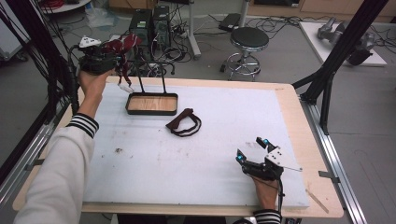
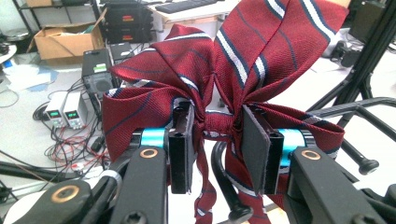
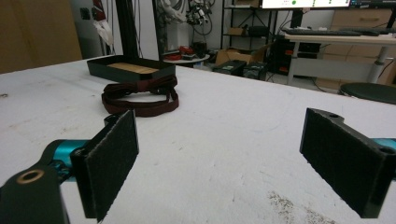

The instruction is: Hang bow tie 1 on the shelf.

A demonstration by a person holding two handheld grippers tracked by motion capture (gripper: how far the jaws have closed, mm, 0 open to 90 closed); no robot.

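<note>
My left tongs [image 2: 217, 140] pinch the striped bow tie [image 2: 224, 70] at its knot. It looks light, floppy and slippery, so the knot seems the safest hold. My right tongs [image 3: 219, 154] gape empty.

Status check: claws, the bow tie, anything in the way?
Left claw shut on red striped bow tie, raised by the stand. Right claw open, resting low. Dark strap on table.

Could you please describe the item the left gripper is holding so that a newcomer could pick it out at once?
Start at the white table mat and go to its far left corner, above the black tray. There the left gripper pinches a red bow tie by its knot. Its navy-and-white stripes distinguish it from the plain dark strap on the mat.
</note>
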